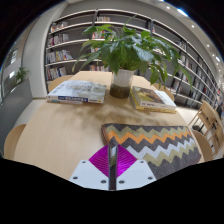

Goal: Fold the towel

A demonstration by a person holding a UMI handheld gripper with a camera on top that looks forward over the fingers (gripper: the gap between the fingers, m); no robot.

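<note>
A towel (160, 148) with a zigzag pattern in grey, orange and white lies flat on the wooden table (55, 125), just ahead and to the right of my fingers. My gripper (112, 156) is shut, its magenta pads pressed together on the towel's near left edge, which shows as a thin strip between them. The rest of the towel spreads toward the table's right side.
A potted plant (125, 60) stands at the table's middle back. One book (78, 92) lies to its left and another (152, 98) to its right. A chair (211, 125) stands at the right. Bookshelves (68, 40) line the far wall.
</note>
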